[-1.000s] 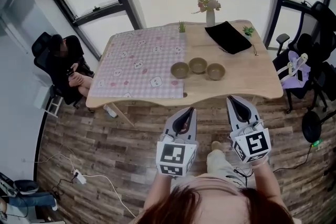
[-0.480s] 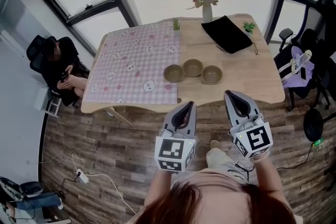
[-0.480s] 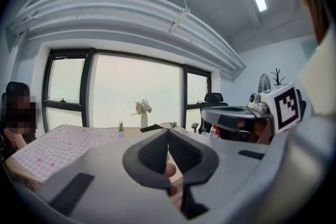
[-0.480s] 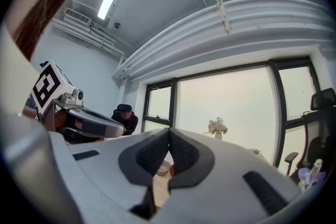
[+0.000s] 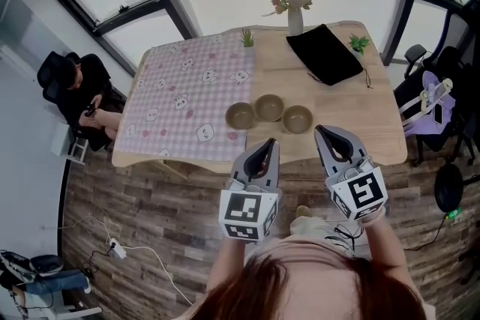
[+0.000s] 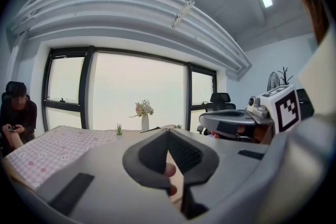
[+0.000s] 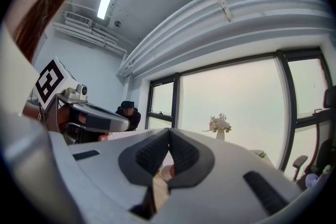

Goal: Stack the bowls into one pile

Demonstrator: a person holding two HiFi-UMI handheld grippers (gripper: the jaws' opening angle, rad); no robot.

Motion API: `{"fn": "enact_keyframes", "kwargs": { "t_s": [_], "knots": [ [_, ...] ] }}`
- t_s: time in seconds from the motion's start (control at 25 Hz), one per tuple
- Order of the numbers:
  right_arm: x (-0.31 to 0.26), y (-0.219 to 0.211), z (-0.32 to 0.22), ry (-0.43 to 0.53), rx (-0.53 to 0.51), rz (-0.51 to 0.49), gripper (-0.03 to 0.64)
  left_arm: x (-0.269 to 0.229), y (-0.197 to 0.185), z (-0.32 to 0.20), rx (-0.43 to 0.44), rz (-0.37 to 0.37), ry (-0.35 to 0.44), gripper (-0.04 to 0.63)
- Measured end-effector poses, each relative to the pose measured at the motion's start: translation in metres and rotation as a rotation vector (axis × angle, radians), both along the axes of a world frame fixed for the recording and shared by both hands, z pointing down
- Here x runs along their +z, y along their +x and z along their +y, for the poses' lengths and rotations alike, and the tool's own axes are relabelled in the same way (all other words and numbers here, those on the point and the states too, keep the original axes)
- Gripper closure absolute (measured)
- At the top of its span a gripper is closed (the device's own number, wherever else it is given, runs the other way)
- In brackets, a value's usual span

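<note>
The bench (image 5: 360, 105) has come nearer, so three unstacked bowls (image 5: 269, 108) lie at twelve o'clock before left tongs (image 5: 266, 146) and right tongs (image 5: 324, 133), both closed, empty

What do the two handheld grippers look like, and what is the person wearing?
The left gripper and right gripper are light grey tapered shells with dark ribbed pads lining the jaws. Each carries a white cube printed with black square markers. The person wears a pale pink top.
</note>
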State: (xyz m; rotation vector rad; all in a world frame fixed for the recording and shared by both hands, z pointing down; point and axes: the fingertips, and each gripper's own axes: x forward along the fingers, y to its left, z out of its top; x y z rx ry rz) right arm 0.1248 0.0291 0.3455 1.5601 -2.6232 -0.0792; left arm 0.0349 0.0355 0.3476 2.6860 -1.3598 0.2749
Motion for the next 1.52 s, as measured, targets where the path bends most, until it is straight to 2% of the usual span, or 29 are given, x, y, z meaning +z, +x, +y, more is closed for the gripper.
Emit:
{"fn": "enact_keyframes", "kwargs": {
  "t_s": [0.32,0.68,1.04,1.52],
  "knots": [
    [0.013,0.020,-0.037,-0.027,-0.079,0.038,0.617,0.010,0.019,-0.030,-0.079,0.001,-0.014,0.584],
    [0.035,0.026,-0.073,-0.092,-0.110,0.059,0.612,0.023,0.013,-0.057,-0.130,-0.018,-0.050,0.584],
    [0.063,0.023,-0.113,-0.160,-0.107,0.102,0.584,0.036,-0.006,-0.107,-0.115,-0.022,-0.078,0.584],
    [0.122,0.030,-0.168,-0.300,-0.074,0.154,0.565,0.063,-0.020,-0.158,-0.084,-0.021,-0.138,0.584]
  ]
}}
